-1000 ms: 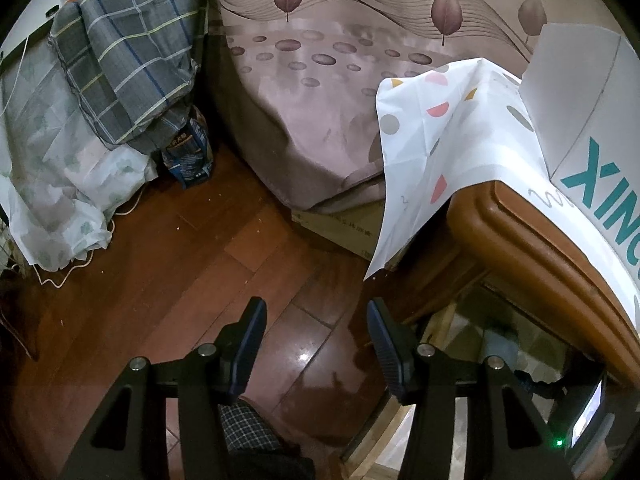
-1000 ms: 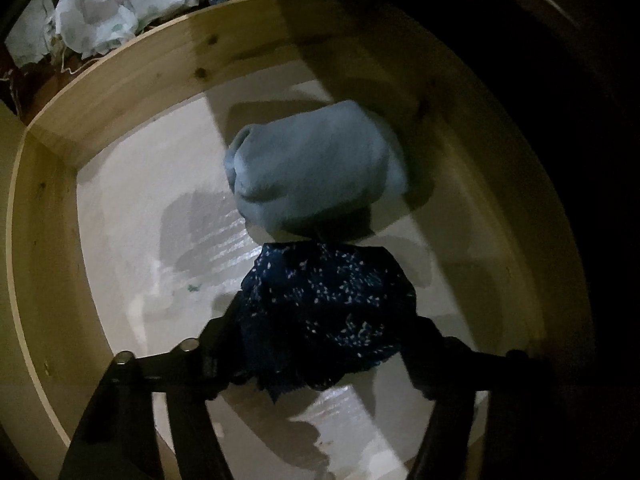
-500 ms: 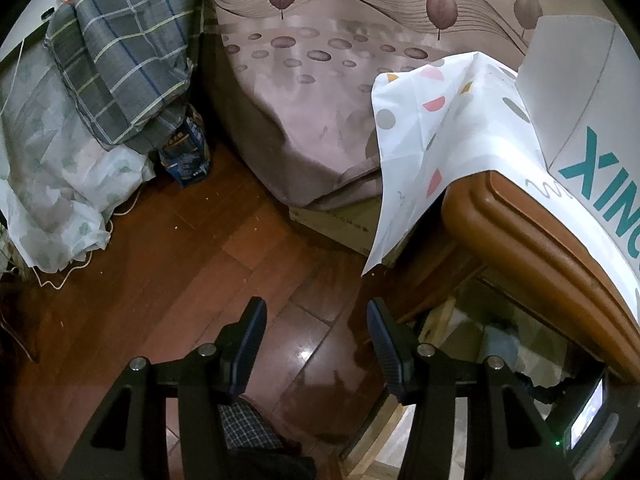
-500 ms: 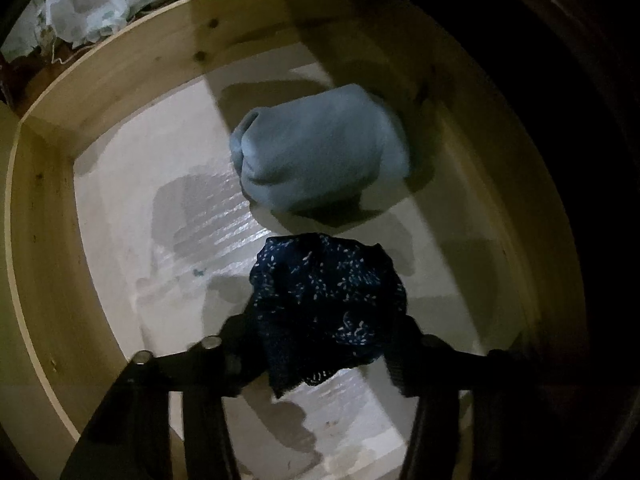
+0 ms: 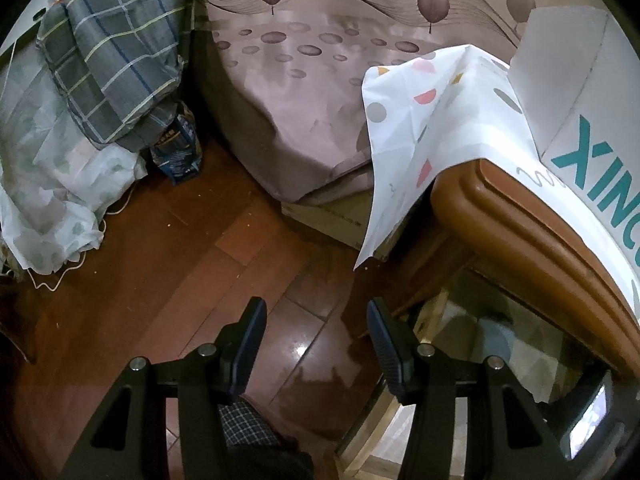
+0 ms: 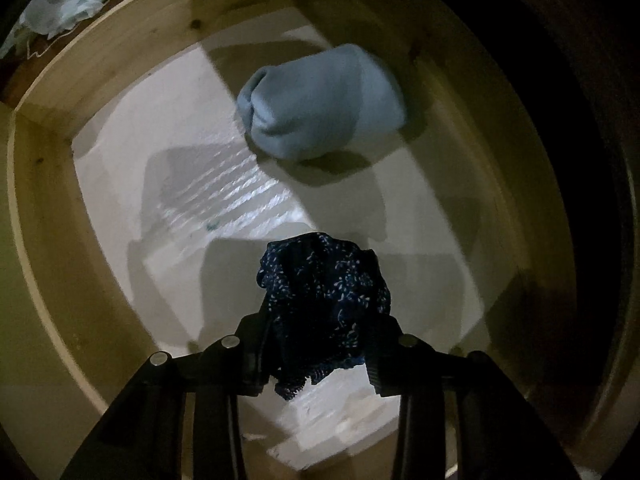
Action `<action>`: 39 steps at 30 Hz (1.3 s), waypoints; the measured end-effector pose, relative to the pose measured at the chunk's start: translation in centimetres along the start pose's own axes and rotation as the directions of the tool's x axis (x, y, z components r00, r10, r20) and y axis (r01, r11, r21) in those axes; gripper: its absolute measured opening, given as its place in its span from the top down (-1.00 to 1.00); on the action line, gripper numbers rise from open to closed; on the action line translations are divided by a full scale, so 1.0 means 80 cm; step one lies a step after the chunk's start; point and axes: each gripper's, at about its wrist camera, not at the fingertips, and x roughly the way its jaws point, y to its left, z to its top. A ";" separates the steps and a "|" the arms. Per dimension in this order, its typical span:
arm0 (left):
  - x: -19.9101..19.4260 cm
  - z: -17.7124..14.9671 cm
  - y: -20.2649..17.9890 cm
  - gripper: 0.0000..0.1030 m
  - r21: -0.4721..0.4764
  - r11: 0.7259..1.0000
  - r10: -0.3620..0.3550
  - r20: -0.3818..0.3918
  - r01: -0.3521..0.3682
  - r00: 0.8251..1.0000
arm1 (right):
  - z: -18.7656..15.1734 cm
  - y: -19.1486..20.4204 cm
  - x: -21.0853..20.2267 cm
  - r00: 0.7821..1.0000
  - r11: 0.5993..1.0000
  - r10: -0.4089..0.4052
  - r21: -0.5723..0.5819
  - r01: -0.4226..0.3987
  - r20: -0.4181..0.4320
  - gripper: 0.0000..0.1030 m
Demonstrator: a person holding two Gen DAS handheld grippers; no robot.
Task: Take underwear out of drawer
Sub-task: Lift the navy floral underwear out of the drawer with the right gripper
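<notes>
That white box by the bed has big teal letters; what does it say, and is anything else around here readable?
"XINC": large teal letters on the white box; the word runs out of view, so it may be longer.
Blue packet on the floor: it bears printing, too small and blurred to read.
Small lit screen at the lower right: nothing legible.
Right wrist view, inside the drawer: no writing.

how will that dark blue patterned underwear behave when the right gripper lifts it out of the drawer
Probably floppy: the dark blue patterned underwear is already bunched between the closing right gripper, a loose edge drooping below. It looks like thin fabric, so likely light. It may trail and snag the wooden drawer wall if lifted low.
</notes>
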 end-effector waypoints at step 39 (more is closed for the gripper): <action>0.037 -0.071 -0.138 -0.04 0.413 0.902 -0.082 -0.124 0.127 0.989 | -0.181 -0.079 -0.091 0.997 0.660 -0.079 0.751 0.034 0.025 0.34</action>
